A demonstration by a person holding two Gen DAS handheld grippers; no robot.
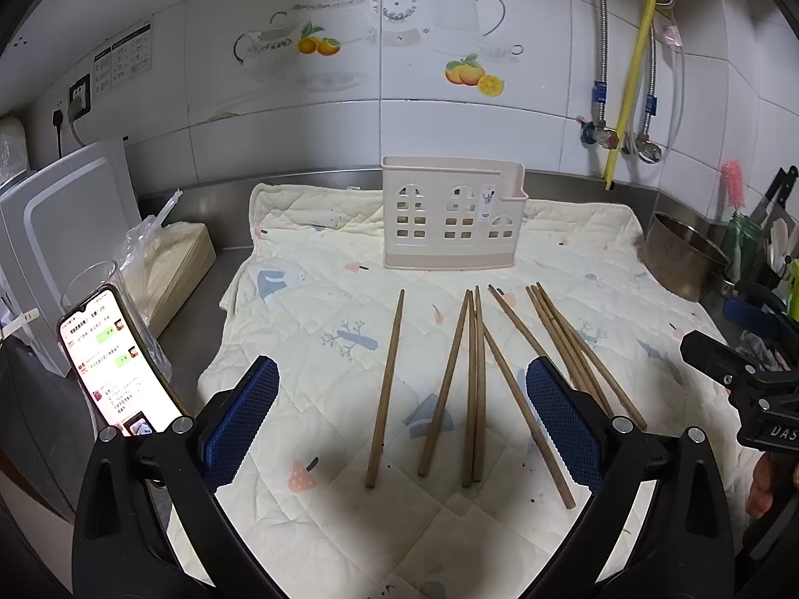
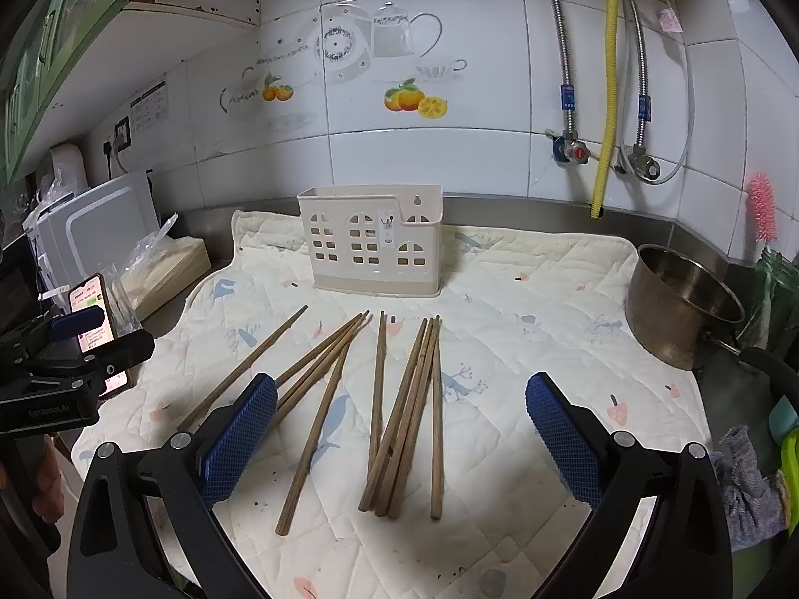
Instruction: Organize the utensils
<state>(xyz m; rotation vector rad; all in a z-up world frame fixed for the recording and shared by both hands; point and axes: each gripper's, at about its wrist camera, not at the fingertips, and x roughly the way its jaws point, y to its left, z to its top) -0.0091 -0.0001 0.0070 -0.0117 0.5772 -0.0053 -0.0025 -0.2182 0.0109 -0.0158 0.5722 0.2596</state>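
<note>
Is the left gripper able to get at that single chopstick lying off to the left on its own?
Probably yes. The left gripper is open above the cloth, and the lone chopstick lies between its fingers with nothing over it and a gap to its neighbours.

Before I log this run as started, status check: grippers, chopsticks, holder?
Left gripper open, right gripper open, both empty. Chopsticks loose on the cloth, none gripped. Holder upright behind them, nothing blocking.
</note>
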